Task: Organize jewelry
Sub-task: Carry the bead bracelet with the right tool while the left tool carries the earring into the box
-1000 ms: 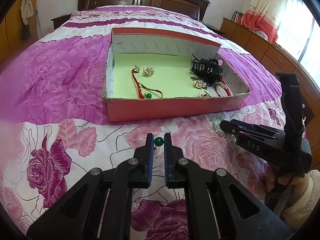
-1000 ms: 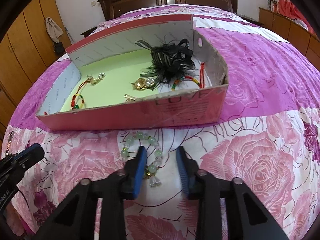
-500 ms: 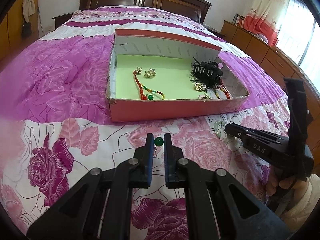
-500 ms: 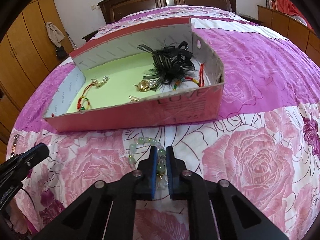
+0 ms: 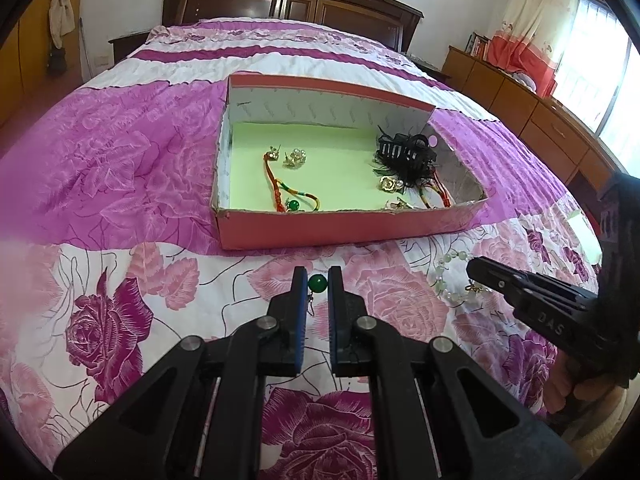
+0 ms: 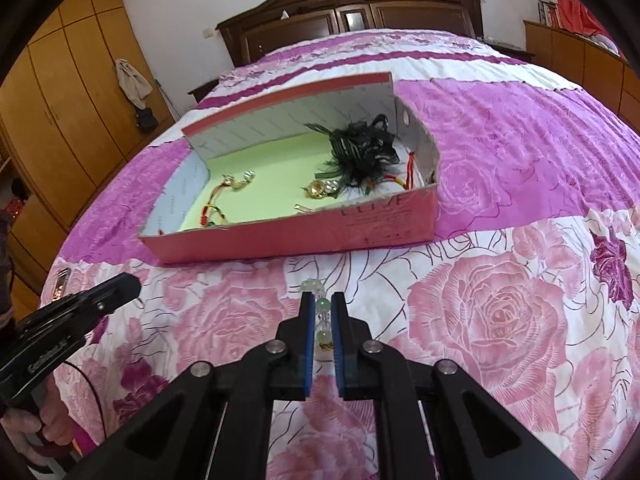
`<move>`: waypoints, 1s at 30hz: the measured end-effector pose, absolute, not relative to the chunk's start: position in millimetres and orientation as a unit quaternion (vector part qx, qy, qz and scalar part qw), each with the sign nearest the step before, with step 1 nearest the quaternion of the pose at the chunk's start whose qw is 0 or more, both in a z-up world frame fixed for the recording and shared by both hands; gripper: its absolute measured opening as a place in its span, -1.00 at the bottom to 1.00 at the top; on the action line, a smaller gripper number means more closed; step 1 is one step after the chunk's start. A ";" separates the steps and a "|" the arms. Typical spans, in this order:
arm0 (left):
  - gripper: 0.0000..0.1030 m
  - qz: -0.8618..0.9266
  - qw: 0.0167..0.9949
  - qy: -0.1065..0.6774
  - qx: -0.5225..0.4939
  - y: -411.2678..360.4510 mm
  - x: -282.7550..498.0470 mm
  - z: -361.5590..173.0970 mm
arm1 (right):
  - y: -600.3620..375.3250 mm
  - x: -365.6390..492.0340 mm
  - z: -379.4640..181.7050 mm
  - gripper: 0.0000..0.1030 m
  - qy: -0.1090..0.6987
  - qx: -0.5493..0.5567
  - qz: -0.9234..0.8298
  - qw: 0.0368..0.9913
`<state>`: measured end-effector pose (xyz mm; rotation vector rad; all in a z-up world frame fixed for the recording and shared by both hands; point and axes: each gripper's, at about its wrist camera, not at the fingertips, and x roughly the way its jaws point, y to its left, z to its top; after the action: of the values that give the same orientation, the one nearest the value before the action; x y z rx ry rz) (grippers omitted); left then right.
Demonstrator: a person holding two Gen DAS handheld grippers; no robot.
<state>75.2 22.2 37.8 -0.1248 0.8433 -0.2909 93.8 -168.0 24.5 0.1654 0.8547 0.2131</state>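
Bedroom w/ a dark wood headboard [image 5: 288, 4] at the far end; you're working over a bed [image 5: 120, 152] covered in a pink and purple rose-print quilt. Wooden wardrobes [image 6: 60, 92] run along one wall and low cabinets [image 5: 532, 116] along the window side.

Your left gripper [image 5: 317, 282] is clenched on a green bead earring [image 5: 318, 281]: the bead sits pinched right at the tips of the blue pads, its small metal hook hanging just below, above the quilt and short of the box. Your right gripper [image 6: 323, 312] is closed around a pale green bead bracelet [image 6: 322, 312]; several beads show btwn the pads and a few more poke out past the tips. In the left wrist view the rest of that bracelet [image 5: 450, 276] drapes near the right gripper's nose, close to the quilt; can't tell if it touches.

Just beyond both grippers lies the red cardboard box [image 5: 344, 228] w/ a light green floor. Inside it: a red and green cord bracelet [image 5: 288, 196] w/ a green bead on the left side, gold earrings [image 5: 294, 158] near it, a black feathered hair clip [image 5: 406, 154] at the right end, a gold flower piece [image 5: 388, 184] beside the clip, and another red cord [image 5: 436, 196] along the right wall.
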 end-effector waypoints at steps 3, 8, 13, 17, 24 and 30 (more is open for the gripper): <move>-0.98 -0.140 0.902 0.403 -0.058 20.3 73.3 42.2 | -167.7 87.3 31.7 -0.82 0.402 0.075 0.108 0.906; -0.98 -0.138 0.906 0.396 -0.057 18.7 70.9 49.5 | -167.5 78.5 42.5 -0.82 0.385 0.072 0.116 0.913; -0.98 -0.136 0.909 0.390 -0.055 15.6 68.7 55.8 | -168.7 71.9 51.0 -0.82 0.369 0.071 0.122 0.919; -0.98 -0.135 0.912 0.384 -0.054 13.0 67.6 60.5 | -172.5 68.3 57.7 -0.82 0.357 0.075 0.123 0.923; -0.98 -0.133 0.916 0.374 -0.052 9.3 69.8 69.9 | -178.0 65.1 66.8 -0.82 0.340 0.078 0.125 0.929; -0.98 -0.133 0.921 0.362 -0.050 7.1 75.0 78.9 | -179.5 65.4 74.3 -0.82 0.327 0.076 0.126 0.934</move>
<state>75.0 7.1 78.9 -0.1028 0.7427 -0.2724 65.4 -179.5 74.3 0.1562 0.6679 0.2580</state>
